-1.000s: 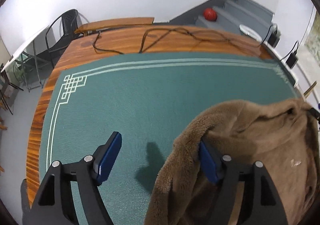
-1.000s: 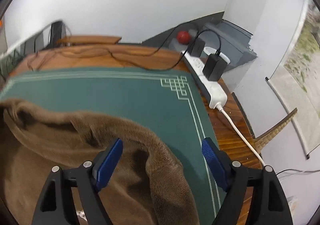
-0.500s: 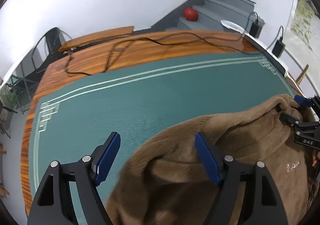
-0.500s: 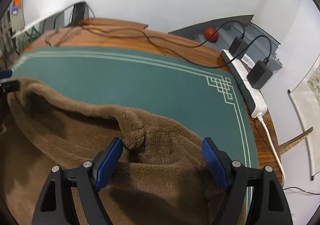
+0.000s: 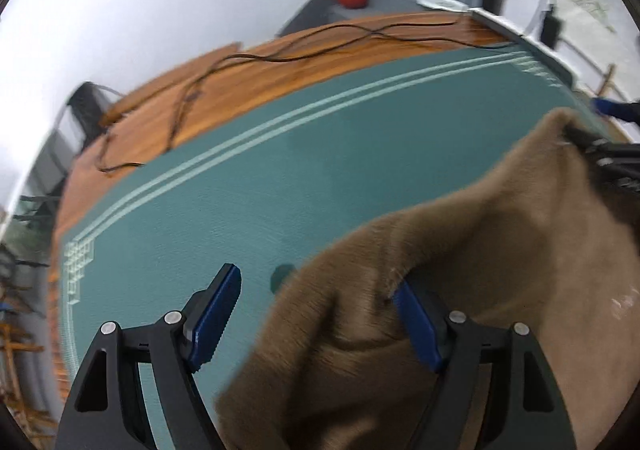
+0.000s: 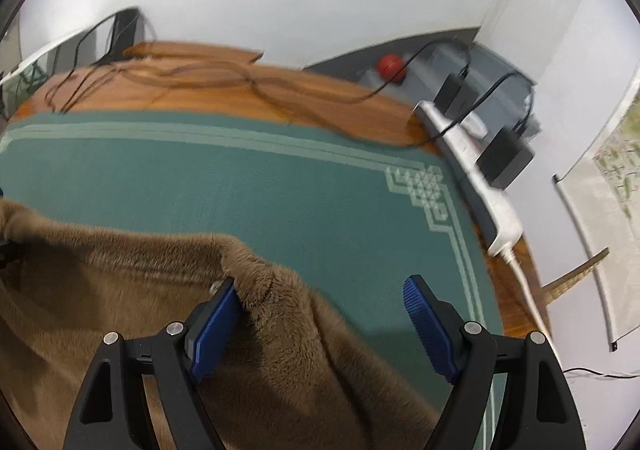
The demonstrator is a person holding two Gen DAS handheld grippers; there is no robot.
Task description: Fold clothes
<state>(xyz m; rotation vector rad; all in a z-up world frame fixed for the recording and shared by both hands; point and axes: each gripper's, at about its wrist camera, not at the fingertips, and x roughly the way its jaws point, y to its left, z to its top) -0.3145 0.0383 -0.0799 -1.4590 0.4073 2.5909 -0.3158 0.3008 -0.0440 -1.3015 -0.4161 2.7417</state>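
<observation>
A brown fleece garment (image 5: 460,290) is lying bunched on the green mat (image 5: 280,177) that is covering the wooden table (image 5: 280,73), heaped toward the mat's near edge.

The left hand-held gripper (image 5: 316,314) is hanging over the garment's left end with its jaws standing wide apart. The fleece is draping over the right finger and covering part of it, while the left finger is sitting over bare mat; nothing is being squeezed.

The right hand-held gripper (image 6: 320,314) is likewise standing wide open over the garment's right end. A fold of fleece is lying against the left finger, and the right finger is over bare mat.

Beyond the mat, black cables (image 6: 224,77) are trailing across the bare wood. A white power strip (image 6: 480,177) with black adapters plugged in is lying along the mat's right side. A red ball (image 6: 391,65) is sitting on grey steps behind the table. A dark chair (image 5: 86,109) is standing off the mat's far left corner.
</observation>
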